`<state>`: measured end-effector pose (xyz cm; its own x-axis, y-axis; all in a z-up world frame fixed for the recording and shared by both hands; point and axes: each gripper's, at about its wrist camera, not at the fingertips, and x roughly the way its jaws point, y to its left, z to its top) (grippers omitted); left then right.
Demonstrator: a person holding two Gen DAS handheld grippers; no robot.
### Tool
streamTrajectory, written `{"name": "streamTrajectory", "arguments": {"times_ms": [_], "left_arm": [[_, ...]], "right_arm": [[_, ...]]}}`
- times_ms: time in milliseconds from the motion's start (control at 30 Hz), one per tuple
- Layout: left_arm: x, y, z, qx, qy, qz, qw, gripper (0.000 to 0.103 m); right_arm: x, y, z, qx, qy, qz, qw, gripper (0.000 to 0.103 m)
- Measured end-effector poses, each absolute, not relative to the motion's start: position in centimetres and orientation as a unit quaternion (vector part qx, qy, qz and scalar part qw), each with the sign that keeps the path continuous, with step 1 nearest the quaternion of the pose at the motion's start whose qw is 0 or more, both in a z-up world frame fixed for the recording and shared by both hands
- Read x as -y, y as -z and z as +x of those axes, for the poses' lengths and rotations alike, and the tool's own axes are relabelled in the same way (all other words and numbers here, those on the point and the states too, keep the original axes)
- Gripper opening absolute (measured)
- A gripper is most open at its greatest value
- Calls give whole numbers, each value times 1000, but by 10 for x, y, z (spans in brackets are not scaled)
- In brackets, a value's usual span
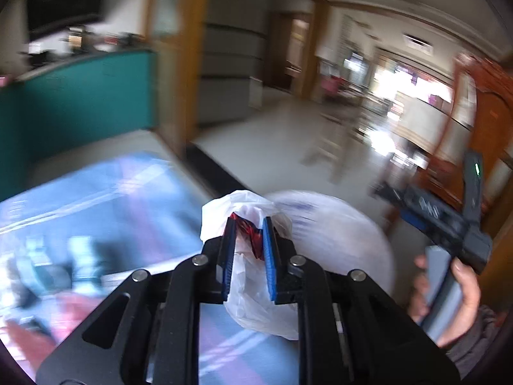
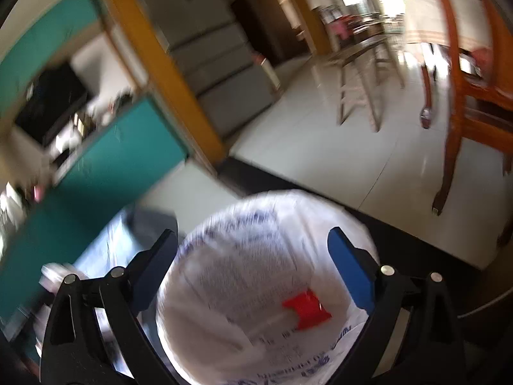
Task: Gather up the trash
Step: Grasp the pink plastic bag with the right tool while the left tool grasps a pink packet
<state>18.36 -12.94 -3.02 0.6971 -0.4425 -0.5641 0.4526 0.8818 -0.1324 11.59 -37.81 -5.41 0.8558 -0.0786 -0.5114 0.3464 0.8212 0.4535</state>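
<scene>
A: Where was the crumpled thin white plastic bag with red wrapper scraps (image 1: 248,224)?
B: Pinched in the left gripper (image 1: 248,234), just short of the white printed bag-lined bin (image 2: 256,272), which lay ahead and rightward.
A: The right gripper (image 2: 253,243)?
B: Spread wide over the bin's soft, wrinkled liner, gripping nothing.

- We see a lived-in home: pale tiled floor (image 2: 336,147), a carved reddish wooden chair (image 2: 465,96) and a wooden stool (image 2: 362,96).
- A grey multi-door fridge (image 2: 218,64) stands behind a yellow-wood door frame (image 2: 170,73).
- A dark television (image 1: 64,0) sits above a cluttered teal partition (image 1: 89,93).
</scene>
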Motion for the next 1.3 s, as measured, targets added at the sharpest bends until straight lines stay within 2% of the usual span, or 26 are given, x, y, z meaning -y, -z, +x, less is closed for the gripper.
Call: {"name": "streamTrajectory", "arguments": {"times_ms": [33,100,133,167,267,400,567,767,967,1300], "left_arm": [[149,37,184,-309,265,24,913,20],[177,47,184,-314,279,59,905,31],[184,50,183,-318,280,68,903,53],[189,53,182,-319,277,76,903,68],[182,49,174,-304,250,97,914,79],[134,31,160,-263,164,133,941,82],[41,20,125,-235,39,120,964,93],[-39,39,94,-292,-24,93,952,96],[-64,54,68,-314,-19,166,935,96],[-115,54,73,-355,44,37,933,96]], "right_arm": [[381,52,113,-233,121,282,923,93],[385,50,110,-226,127,288,922,93],[385,50,109,-227,127,288,922,93],[385,51,110,-229,125,289,921,93],[385,52,113,-240,112,295,918,95],[365,55,127,-266,76,269,923,95],[318,54,142,-294,7,211,932,95],[217,55,150,-334,-140,117,925,95],[112,52,146,-364,-278,52,888,95],[22,63,153,-377,-291,-64,877,95]]}}
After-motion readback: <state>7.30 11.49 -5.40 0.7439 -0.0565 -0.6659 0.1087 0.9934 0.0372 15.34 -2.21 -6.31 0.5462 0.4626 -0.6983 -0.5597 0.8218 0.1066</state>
